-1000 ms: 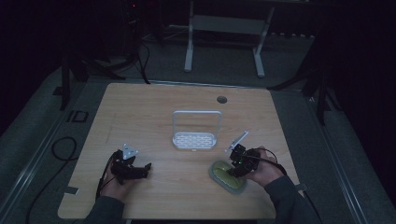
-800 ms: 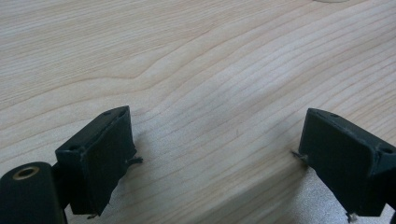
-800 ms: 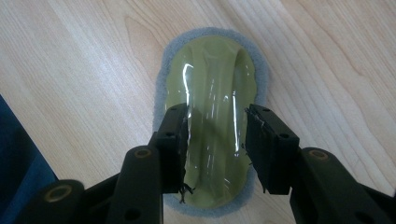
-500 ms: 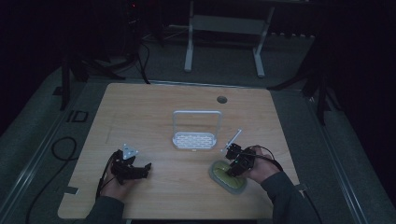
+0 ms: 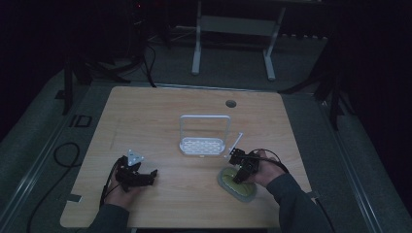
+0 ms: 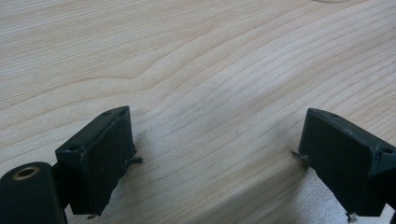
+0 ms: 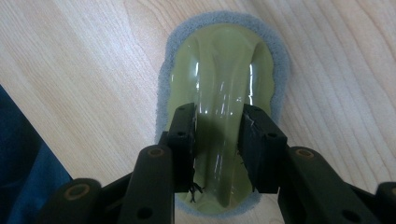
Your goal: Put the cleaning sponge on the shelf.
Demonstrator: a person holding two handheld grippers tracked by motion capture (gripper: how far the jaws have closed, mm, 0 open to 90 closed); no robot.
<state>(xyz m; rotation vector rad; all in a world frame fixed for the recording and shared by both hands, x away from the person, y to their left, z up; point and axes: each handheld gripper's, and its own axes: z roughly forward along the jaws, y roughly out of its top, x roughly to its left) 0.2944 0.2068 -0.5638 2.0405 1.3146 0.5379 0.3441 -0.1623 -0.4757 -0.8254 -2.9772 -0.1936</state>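
Landmark: white rack (image 5: 204, 137), a small perforated tray with an upright wire-frame handle, standing near the middle of the wooden surface (image 5: 160, 111).

Right tongs (image 7: 217, 140): lowered over an oval scrubber (image 7: 219, 88) with an olive-green glossy top and a grey felt rim. In the right gripper view the two black jaws flank the raised central ridge of the green top, one on each side, close against it; whether they press it or merely touch cannot be told. In the high view the right tongs (image 5: 241, 171) and scrubber (image 5: 236, 184) sit nearer the person than the rack and to its right, near the surface's front edge. The scrubber lies flat on the wood.

A thin white stick (image 5: 235, 144) lies tilted just right of the rack, between rack and right tongs.

Left tongs (image 6: 219, 154): jaws spread wide, nothing between them, bare wood grain beneath. In the high view the left tongs (image 5: 145, 177) rest low on the surface, nearer the person than the rack and to its left, well apart from it; a grey three-cornered plate (image 5: 134, 158) shows on top.

A round grommet hole (image 5: 231, 103) sits beyond the rack, toward the far edge.
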